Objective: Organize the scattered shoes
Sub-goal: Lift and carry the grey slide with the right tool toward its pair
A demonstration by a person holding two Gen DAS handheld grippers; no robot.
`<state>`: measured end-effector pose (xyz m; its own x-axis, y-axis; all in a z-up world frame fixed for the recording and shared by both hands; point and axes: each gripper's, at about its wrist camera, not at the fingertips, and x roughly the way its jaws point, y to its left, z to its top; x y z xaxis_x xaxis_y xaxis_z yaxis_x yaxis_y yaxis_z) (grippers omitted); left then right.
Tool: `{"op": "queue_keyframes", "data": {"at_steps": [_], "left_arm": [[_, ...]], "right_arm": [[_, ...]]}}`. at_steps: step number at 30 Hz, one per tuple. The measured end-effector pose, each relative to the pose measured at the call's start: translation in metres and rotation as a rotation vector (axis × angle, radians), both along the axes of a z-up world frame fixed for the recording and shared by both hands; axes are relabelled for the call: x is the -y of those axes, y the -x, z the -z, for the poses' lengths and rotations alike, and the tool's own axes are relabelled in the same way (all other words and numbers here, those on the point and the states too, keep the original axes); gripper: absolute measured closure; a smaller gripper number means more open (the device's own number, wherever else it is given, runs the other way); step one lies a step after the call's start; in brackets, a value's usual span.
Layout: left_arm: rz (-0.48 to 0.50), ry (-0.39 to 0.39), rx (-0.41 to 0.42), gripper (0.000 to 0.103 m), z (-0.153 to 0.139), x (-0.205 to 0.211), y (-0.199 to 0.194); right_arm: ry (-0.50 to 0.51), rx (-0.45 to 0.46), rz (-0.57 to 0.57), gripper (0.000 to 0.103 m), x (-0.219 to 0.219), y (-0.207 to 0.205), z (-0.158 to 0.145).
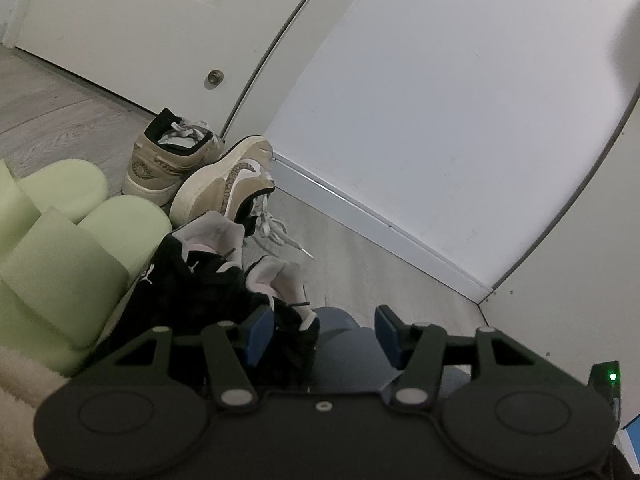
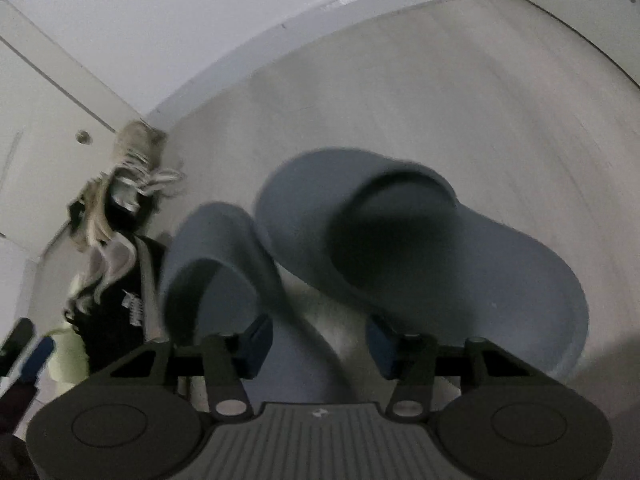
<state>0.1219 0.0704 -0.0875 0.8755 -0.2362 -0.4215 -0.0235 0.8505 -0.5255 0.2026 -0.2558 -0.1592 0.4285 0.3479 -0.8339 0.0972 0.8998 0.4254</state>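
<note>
In the left wrist view my left gripper (image 1: 325, 336) is open, low over the floor. The heel of a black Puma sneaker (image 1: 200, 280) lies just inside its left pad, and a blue-grey slipper (image 1: 340, 340) shows in the gap. Beyond stand a tan sneaker (image 1: 172, 160) upright and its mate (image 1: 228, 184) tipped on its side, laces trailing. In the right wrist view my right gripper (image 2: 320, 342) is open above two blue-grey slippers. The left slipper (image 2: 216, 248) runs down between its fingers; the right slipper (image 2: 440, 248) lies just outside the right pad. The view is blurred.
Pale green slippers (image 1: 80, 220) and a cream fuzzy item (image 1: 20, 376) crowd the left. A white door (image 1: 120, 20) and a white wall with baseboard (image 1: 380, 232) close the corner. Grey wood floor (image 2: 460, 100) lies open beyond the blue slippers. The other gripper's fingers (image 2: 36, 356) show at the left edge.
</note>
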Motion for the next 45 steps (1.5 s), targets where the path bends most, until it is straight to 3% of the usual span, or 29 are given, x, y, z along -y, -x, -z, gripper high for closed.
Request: {"op": "queue_keyframes", "data": {"at_steps": [9, 16, 20, 24, 25, 27, 28, 29, 33, 39, 43, 45], "left_arm": [[-0.002, 0.002, -0.004, 0.045, 0.0, 0.0, 0.001], [-0.003, 0.003, -0.008, 0.045, 0.0, -0.001, 0.001], [-0.003, 0.002, -0.011, 0.045, 0.0, -0.001, 0.0], [-0.004, 0.002, -0.011, 0.045, 0.0, -0.001, 0.0], [-0.004, 0.002, -0.011, 0.045, 0.0, -0.001, 0.0], [-0.001, -0.001, -0.009, 0.045, 0.0, 0.0, 0.0], [0.0, -0.004, -0.009, 0.045, 0.0, 0.001, 0.0], [0.0, -0.005, -0.01, 0.045, 0.0, 0.001, 0.0], [0.0, -0.01, -0.012, 0.045, 0.0, 0.002, -0.001], [-0.008, -0.003, -0.015, 0.045, 0.0, 0.0, 0.0], [-0.009, 0.001, -0.015, 0.045, 0.0, -0.001, 0.0], [-0.005, -0.001, -0.016, 0.045, 0.0, 0.0, -0.001]], "right_arm": [[-0.025, -0.058, 0.142, 0.06, 0.006, -0.014, 0.019], [0.146, -0.022, 0.242, 0.059, 0.02, -0.022, 0.015], [0.22, 0.043, 0.294, 0.06, 0.025, -0.031, 0.013], [0.328, 0.122, 0.423, 0.057, 0.03, -0.021, 0.002], [0.314, 0.142, 0.452, 0.054, 0.031, -0.016, -0.002], [0.287, 0.23, 0.522, 0.035, 0.028, -0.004, -0.012], [0.282, 0.286, 0.548, 0.017, 0.025, 0.001, -0.017], [0.305, 0.336, 0.533, 0.009, 0.02, 0.001, -0.022], [0.5, 0.489, 0.371, 0.007, -0.021, -0.02, -0.029], [0.843, 0.497, 0.134, 0.006, -0.08, -0.057, 0.004], [0.921, 0.522, 0.099, 0.006, -0.084, -0.047, 0.01], [0.909, 0.5, 0.104, 0.006, -0.079, -0.041, 0.01]]}}
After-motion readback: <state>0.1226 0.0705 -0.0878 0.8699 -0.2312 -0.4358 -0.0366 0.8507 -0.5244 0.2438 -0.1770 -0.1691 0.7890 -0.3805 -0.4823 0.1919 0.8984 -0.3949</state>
